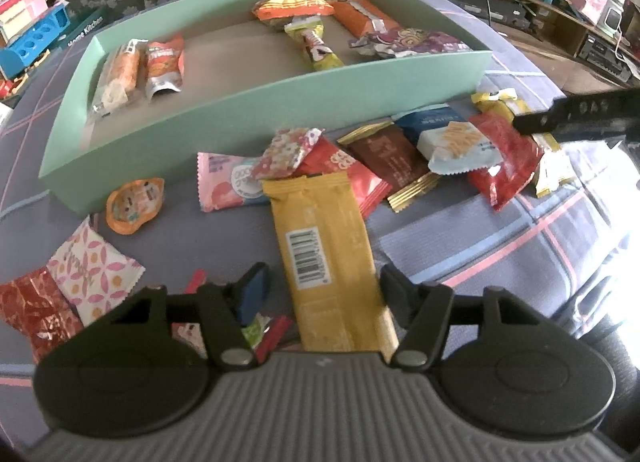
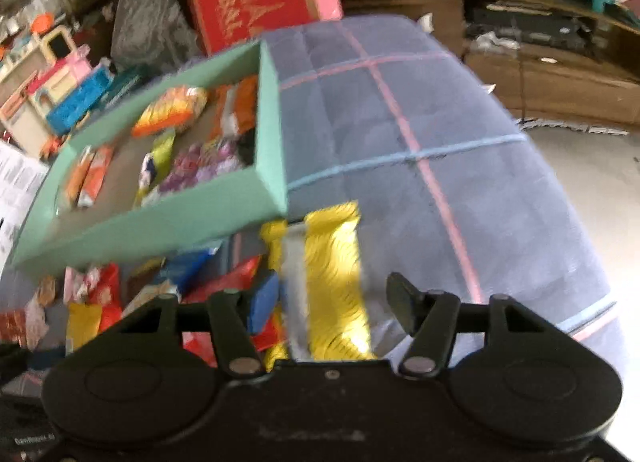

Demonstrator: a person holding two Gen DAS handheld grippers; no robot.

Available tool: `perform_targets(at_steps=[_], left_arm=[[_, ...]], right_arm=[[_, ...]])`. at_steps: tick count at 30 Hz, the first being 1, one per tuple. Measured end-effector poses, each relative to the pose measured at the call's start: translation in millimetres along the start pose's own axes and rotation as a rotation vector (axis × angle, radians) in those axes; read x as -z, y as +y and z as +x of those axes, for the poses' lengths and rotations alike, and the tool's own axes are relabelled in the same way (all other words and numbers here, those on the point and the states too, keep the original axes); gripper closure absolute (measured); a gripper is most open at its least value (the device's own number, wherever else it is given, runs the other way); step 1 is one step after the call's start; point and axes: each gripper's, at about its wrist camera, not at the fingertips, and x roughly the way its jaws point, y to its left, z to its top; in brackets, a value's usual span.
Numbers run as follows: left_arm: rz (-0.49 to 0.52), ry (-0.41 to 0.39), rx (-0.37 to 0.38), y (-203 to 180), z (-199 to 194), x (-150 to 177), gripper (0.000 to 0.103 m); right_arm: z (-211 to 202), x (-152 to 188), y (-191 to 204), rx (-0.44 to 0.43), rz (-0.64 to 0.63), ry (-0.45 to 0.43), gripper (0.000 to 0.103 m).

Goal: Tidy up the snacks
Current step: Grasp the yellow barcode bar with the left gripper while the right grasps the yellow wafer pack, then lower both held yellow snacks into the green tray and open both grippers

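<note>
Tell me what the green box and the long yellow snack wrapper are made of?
The green box looks like matte cardboard: flat, thin walls with crisp folded corners and no shine. The long yellow wrapper looks like thin plastic film or foil, smooth with a printed barcode and crimped ends; I can't tell which. It lies between the left gripper's open fingers.

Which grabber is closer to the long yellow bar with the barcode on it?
Left. The left gripper has its open fingers on either side of the yellow barcode bar. The right gripper is off to the right, over a shiny yellow packet beyond the red packet.
</note>
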Motion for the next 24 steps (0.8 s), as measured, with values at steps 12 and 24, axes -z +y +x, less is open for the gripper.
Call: perform_targets(at_steps=[12,24], left_arm=[[-0.013,-0.027,0.030,2,-5,2,0.065],[-0.041,-0.125,0.176,12,-39,-8,0.066]], right_arm=[[-9,13,27,0.040,-0.025,-0.029,0.056],[-74,-4,15,-0.024,0.112,-0.123,0.056]])
